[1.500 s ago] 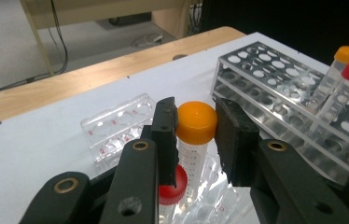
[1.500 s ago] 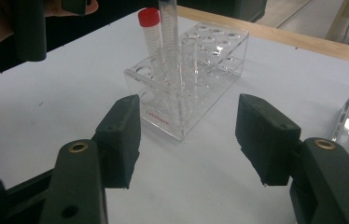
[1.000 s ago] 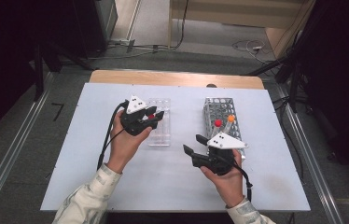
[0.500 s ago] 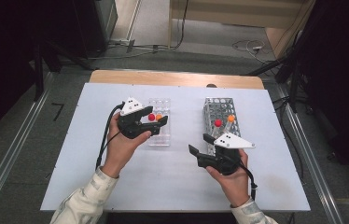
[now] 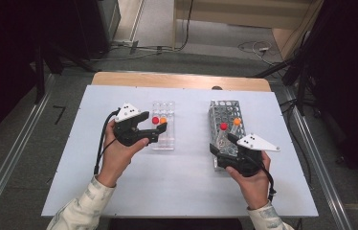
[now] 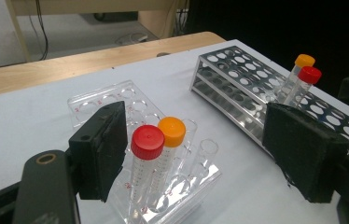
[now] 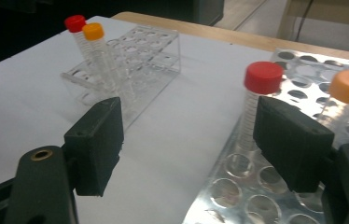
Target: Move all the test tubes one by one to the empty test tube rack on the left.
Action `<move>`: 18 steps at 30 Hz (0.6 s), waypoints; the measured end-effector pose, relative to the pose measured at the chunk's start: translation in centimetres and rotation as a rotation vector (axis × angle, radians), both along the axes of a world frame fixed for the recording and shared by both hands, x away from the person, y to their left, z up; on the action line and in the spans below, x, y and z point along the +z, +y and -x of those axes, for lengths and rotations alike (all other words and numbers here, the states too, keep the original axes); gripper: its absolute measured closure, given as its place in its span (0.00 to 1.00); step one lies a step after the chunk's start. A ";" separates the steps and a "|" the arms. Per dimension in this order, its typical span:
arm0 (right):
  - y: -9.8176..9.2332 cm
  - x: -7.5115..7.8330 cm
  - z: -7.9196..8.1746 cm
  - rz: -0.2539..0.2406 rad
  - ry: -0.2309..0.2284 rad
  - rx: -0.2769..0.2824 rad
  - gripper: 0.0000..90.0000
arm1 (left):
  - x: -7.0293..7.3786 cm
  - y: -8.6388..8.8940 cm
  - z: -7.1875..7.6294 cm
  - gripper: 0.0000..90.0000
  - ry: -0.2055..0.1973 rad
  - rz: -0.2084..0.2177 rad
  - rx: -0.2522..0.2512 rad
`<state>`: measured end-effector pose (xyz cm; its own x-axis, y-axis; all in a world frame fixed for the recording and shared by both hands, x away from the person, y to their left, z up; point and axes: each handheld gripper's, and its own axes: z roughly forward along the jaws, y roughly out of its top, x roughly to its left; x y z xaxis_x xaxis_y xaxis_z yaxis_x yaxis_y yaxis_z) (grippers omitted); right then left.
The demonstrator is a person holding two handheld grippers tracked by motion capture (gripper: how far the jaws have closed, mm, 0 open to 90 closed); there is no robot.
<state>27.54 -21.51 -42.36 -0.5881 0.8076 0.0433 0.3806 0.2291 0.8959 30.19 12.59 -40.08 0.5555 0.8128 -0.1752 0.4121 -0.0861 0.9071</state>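
A clear plastic rack (image 5: 163, 136) holds a red-capped tube (image 5: 155, 120) and an orange-capped tube (image 5: 163, 120), both upright. My left gripper (image 5: 158, 134) is open at the rack's left side. In the left gripper view its jaws stand wide apart with the red cap (image 6: 147, 142) and the orange cap (image 6: 171, 131) between them, untouched. A metal rack (image 5: 227, 112) holds another red-capped tube (image 5: 223, 126) and orange-capped tube (image 5: 237, 121). My right gripper (image 5: 221, 143) is open at its near end. That red-capped tube (image 7: 263, 77) stands just beyond the right gripper's right pad (image 7: 294, 140).
The racks sit side by side on a white table (image 5: 182, 177) with a wooden strip (image 5: 177, 80) along its far edge. Many holes of the metal rack (image 7: 256, 186) stand unfilled. Beyond the table are dark floor, cables and metal rails.
My left gripper has drawn back a little toward the person, uncovering the two caps in the clear rack. My right gripper has shifted to the right, up against the metal rack's near end.
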 end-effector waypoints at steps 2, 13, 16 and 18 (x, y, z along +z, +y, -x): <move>-0.4 0.0 -0.2 -0.001 0.001 -0.015 0.26 | 0.0 0.1 0.0 0.26 0.001 0.001 0.002; -2.9 -0.4 -1.7 0.015 0.012 -0.111 0.31 | 0.0 0.1 0.1 0.27 0.001 0.007 0.000; -3.3 -0.8 -2.4 0.041 0.018 -0.140 0.35 | 0.0 0.0 0.1 0.28 -0.002 0.010 -0.003; -3.5 -1.1 -2.9 0.057 0.018 -0.152 0.38 | 0.0 -0.1 0.1 0.28 -0.001 0.010 -0.004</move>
